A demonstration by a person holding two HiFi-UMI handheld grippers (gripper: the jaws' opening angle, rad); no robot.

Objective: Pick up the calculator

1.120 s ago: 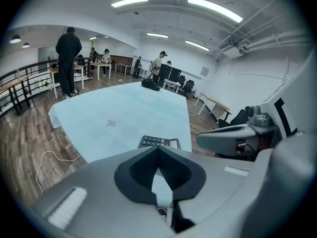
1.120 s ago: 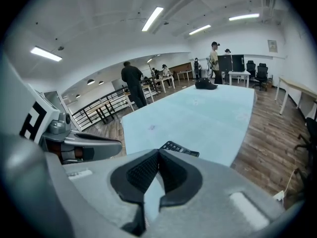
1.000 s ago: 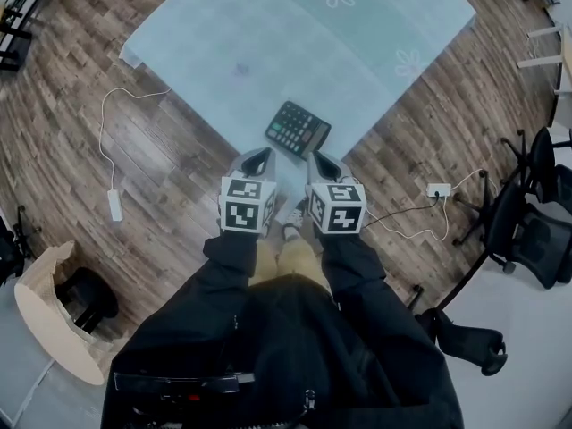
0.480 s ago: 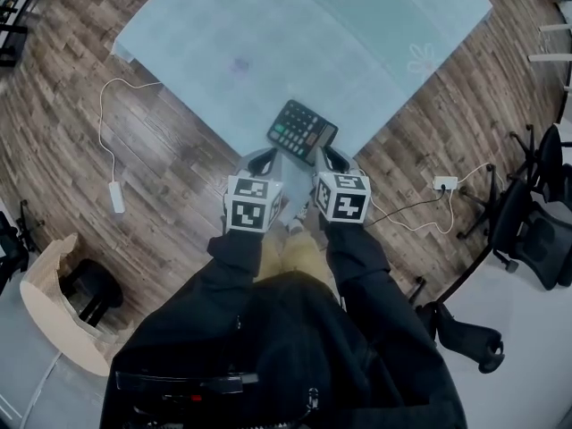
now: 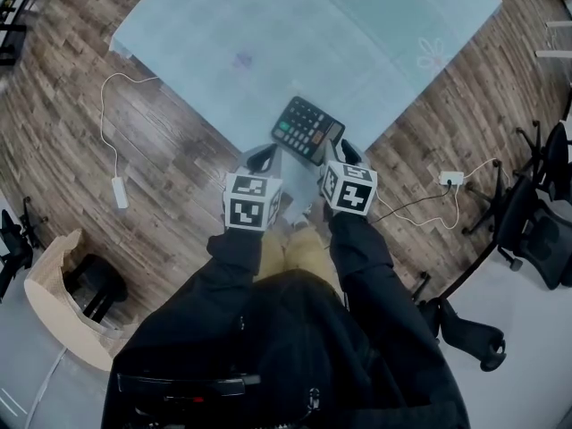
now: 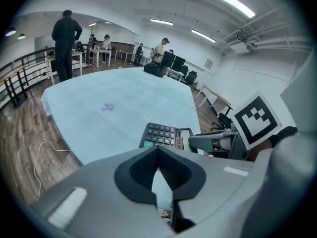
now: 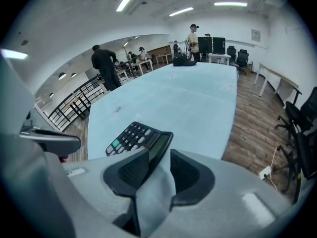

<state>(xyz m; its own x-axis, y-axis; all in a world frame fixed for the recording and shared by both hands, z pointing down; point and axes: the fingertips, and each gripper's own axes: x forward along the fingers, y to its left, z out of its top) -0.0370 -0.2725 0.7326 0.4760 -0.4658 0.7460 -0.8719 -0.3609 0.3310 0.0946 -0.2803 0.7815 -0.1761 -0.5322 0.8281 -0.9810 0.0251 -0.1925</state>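
- Nearest in the head view, dark sleeves (image 5: pixel 357 248) lead out to two marker cubes (image 5: pixel 250 202), side by side above a wood floor (image 5: pixel 161 159).
- The left claw (image 5: pixel 259 157) hangs over the tabletop's near edge, just left of the calculator. Its own view shows the left claw (image 6: pixel 157 150) with tips together and nothing between them.
- The right claw (image 5: pixel 342 153) sits at the calculator's near right end. Its jaws have just been opening and stand wide apart.
- Only the right gripper view shows that gap: in the right claw (image 7: pixel 159 157) the calculator's (image 7: pixel 136 138) near corner lies between the tips. Whether a pad touches it, I cannot tell.
- The calculator (image 5: pixel 307 128) lies flat and skewed at the near corner of the pale blue tabletop (image 5: pixel 268 43), keys up, its display end towards the right claw.
- The left gripper view shows the calculator (image 6: pixel 166 136) beyond its jaws, with the right claw's cube (image 6: pixel 257 120) at right.
- The head view alone shows a white cable (image 5: pixel 107 123) on the floor at left and office chairs (image 5: pixel 536 222) at right.
- Only the gripper views reach the far room: a person (image 6: pixel 64 43) standing past the tabletop's far left, desks and ceiling lights behind.
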